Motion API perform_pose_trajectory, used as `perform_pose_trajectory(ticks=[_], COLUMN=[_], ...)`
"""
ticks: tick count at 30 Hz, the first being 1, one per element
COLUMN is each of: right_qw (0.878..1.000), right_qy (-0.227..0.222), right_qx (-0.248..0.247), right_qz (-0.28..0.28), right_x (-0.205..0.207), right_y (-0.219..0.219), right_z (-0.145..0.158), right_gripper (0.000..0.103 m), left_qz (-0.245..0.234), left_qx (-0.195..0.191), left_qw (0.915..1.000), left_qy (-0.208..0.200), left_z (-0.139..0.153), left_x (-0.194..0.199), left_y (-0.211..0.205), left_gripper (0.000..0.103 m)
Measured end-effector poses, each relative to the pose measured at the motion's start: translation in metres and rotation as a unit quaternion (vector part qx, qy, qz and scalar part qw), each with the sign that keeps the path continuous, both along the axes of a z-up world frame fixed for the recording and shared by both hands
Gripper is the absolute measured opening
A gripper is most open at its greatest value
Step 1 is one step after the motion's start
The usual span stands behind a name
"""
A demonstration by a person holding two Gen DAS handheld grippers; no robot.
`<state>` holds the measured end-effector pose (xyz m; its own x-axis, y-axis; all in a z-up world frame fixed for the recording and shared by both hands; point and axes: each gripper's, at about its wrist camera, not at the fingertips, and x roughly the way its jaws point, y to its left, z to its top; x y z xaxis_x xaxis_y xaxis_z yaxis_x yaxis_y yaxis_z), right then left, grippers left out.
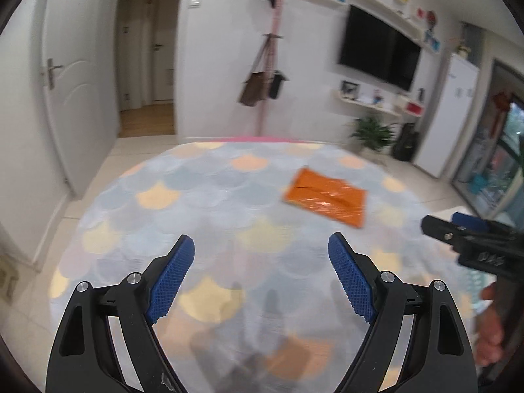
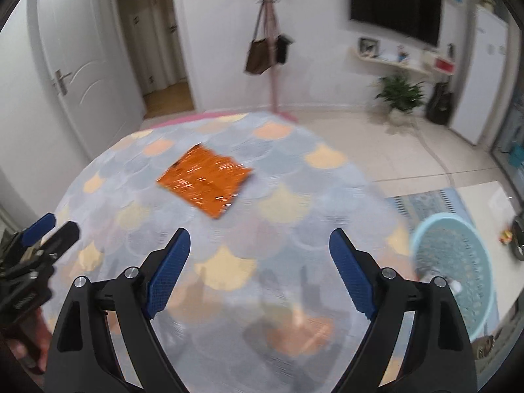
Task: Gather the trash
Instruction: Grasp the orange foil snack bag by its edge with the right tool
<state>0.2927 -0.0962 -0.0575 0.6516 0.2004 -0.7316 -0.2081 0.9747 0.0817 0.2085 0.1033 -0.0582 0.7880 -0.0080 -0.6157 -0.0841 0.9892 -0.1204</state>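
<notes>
both views blurred. round table [image 1: 203, 216] with a cloth in a fish-scale pattern of pale blue, grey, orange and yellow patches. one orange wrapper [image 1: 325, 197] lies flat on the cloth, crinkled and shiny, on the far half of the table, right of centre in the left wrist view; in the right wrist view it sits left of centre [image 2: 205, 180].

left gripper [image 1: 261, 281] over the near part of the table, pointing down at the cloth, fingers wide apart, nothing between them – blue ribbed pads [image 1: 170, 285] bare. wrapper is well ahead of it and to the right, not touched.

right gripper [image 2: 260, 275] likewise over the near cloth, fingers spread wide, empty, blue pads [image 2: 167, 278] bare. wrapper ahead of it and to the left, apart from the tips.

each gripper shows at the edge of the other's view: the right one at the right edge of the left wrist view [image 1: 458, 229], with part of a hand [image 1: 491, 324] under it; the left one at the left edge of the right wrist view [image 2: 46, 232].

pale blue plastic basket [image 2: 458, 262] with a perforated wall stands on the floor just beside the table on the right, on a small patterned mat [image 2: 422, 203].

background – white door [image 1: 72, 98], pink coat stand [image 1: 271, 65] with a brown bag [image 1: 253, 90] hanging, dark tv [image 1: 380, 52] on the wall, potted plant [image 1: 373, 132], white fridge [image 1: 448, 114], tiled floor [image 2: 376, 150].
</notes>
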Motion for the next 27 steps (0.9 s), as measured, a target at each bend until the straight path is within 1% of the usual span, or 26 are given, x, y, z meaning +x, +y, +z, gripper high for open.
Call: perform_pose_trajectory(ticks=[1,3,5,7,8,12,16,19,23,27], right_qw=[1.0,1.0,0.999,0.999,0.999,0.998,0.998,0.998,0.997,0.997], right_qy=[0.007,0.015,0.02,0.026,0.027,0.026,0.031,0.04,0.057,0.047], right_qx=[-0.001,-0.005,-0.007,-0.002,0.0,0.005,0.002,-0.009,-0.006,-0.023], right_qz=[0.009,0.017,0.025,0.034,0.037,0.049,0.049,0.053,0.052,0.049], right_x=[0.005,0.016,0.025,0.035,0.039,0.055,0.068,0.074,0.087,0.095], right_y=[0.01,0.024,0.035,0.045,0.049,0.065,0.075,0.085,0.093,0.101], right_z=[-0.003,-0.008,-0.012,-0.017,-0.018,-0.028,-0.037,-0.045,-0.053,-0.054], right_gripper=[0.083,0.083,0.083,0.083,0.083,0.083,0.083,0.083,0.083,0.083], left_qz=[0.007,0.019,0.019,0.027,0.03,0.042,0.052,0.049,0.047,0.046], left_qx=[0.005,0.002,-0.002,0.003,0.002,-0.024,-0.056,-0.06,-0.062,-0.074], left_qw=[1.0,0.9998,0.9998,0.9996,0.9995,0.9987,0.997,0.997,0.9969,0.9962], left_qy=[0.003,0.003,0.001,-0.009,-0.006,-0.013,-0.007,-0.005,-0.005,-0.002], left_z=[-0.006,-0.015,-0.021,-0.025,-0.026,-0.025,-0.028,-0.028,-0.03,-0.031], left_x=[0.003,0.006,0.007,0.005,0.006,0.002,0.002,0.005,0.006,0.007], left_y=[0.005,0.014,0.015,0.016,0.016,0.024,0.036,0.035,0.035,0.039], left_gripper=[0.082,0.082,0.082,0.082,0.082,0.082,0.082,0.082,0.082,0.082])
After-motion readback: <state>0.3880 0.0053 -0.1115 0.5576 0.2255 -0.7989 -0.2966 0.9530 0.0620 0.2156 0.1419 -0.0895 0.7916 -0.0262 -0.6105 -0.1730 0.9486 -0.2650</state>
